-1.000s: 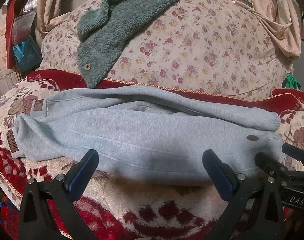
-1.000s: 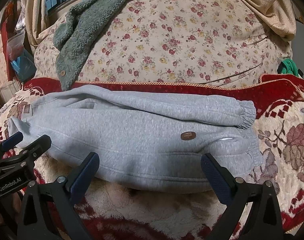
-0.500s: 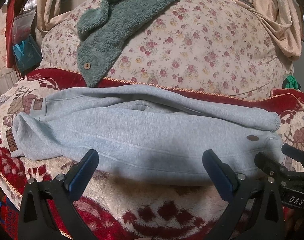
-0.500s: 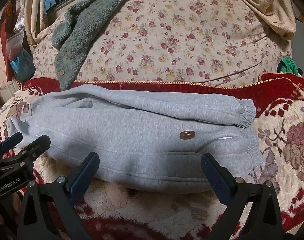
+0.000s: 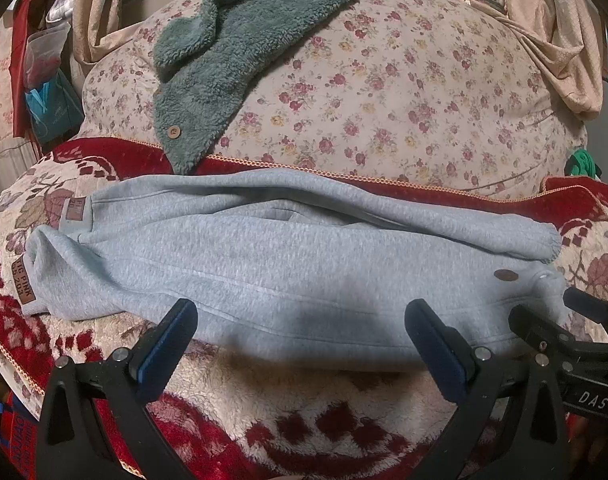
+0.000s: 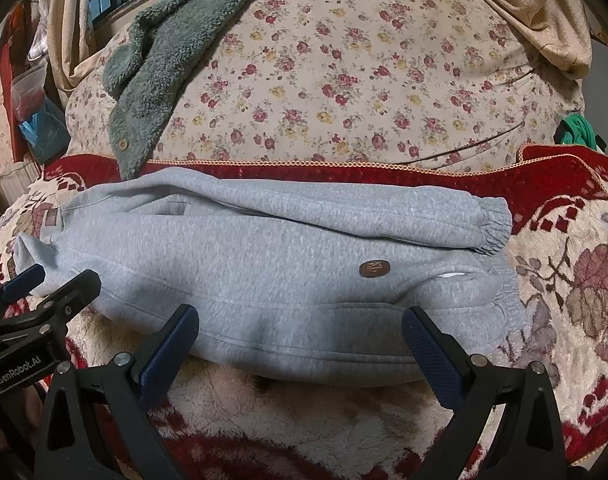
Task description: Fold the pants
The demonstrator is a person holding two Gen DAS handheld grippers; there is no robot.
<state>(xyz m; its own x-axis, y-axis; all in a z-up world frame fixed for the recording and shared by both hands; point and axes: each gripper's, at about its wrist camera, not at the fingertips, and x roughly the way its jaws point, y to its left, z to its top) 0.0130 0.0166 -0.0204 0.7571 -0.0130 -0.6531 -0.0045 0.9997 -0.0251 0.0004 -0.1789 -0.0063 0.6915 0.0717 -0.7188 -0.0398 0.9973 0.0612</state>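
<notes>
Grey sweatpants lie lengthwise on a red and cream floral blanket, one leg laid over the other, waistband at the left and elastic cuffs at the right. They also show in the right wrist view, with a brown round patch. My left gripper is open and empty, just short of the pants' near edge. My right gripper is open and empty at the same near edge. The right gripper shows at the right edge of the left wrist view. The left gripper shows at the left edge of the right wrist view.
A large floral cushion rises behind the pants. A green fleece garment with a wooden button hangs over it. Beige curtains hang at the back right. Plastic bags hang at the far left.
</notes>
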